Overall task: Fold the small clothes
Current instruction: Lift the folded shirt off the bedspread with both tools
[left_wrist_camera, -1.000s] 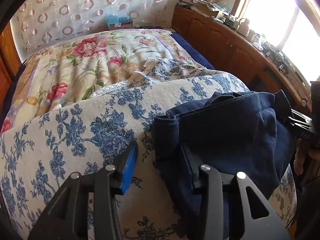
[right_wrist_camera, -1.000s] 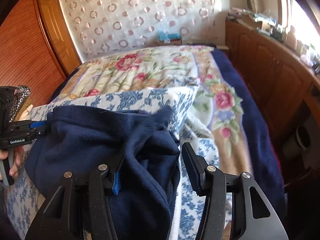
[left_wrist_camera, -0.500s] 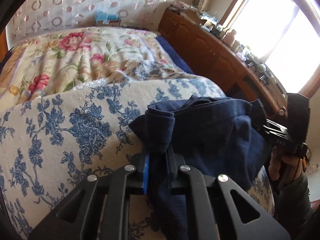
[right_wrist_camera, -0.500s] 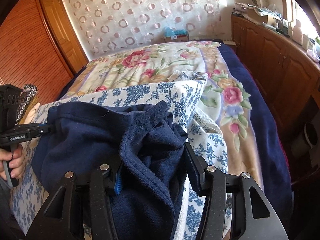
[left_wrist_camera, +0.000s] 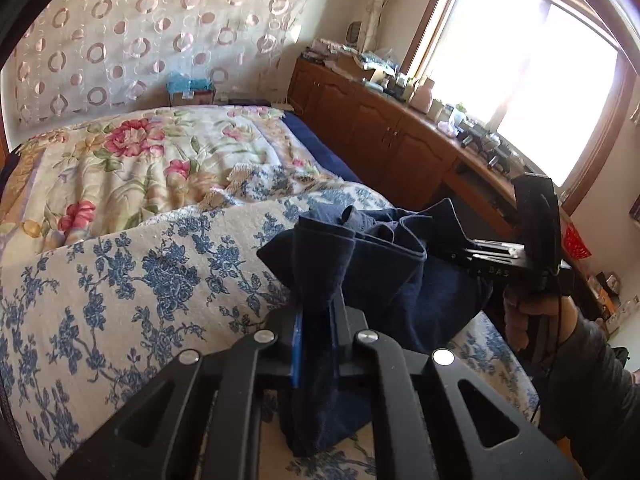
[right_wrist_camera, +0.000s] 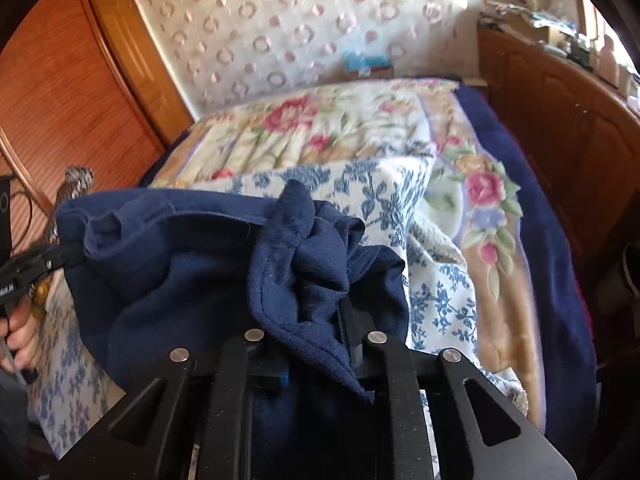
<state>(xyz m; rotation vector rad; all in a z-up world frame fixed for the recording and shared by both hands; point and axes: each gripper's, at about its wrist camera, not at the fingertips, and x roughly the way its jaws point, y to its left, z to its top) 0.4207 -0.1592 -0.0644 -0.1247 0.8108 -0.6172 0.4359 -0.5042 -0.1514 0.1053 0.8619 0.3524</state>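
Navy garment (left_wrist_camera: 384, 264) is up off the bed now, bunched and sagging between the two grippers, its lower folds just above the blue-flowered cover (left_wrist_camera: 120, 280). The left gripper (left_wrist_camera: 316, 320) has a thick fold of it at one end, fingers pressed tight on the cloth with the edge sticking up above them. The right gripper (right_wrist_camera: 316, 320) has the other end: its fingers have just been closing, and a wad of hemmed navy cloth sits clamped between them. In the left view, the right gripper's black body is at the far corner of the garment, a hand (left_wrist_camera: 532, 320) wrapped round its handle. Under the cover lies a rose-patterned blanket (left_wrist_camera: 132, 160), with wooden cabinets (left_wrist_camera: 384, 136) alongside the bed beneath a bright window (left_wrist_camera: 520, 60).
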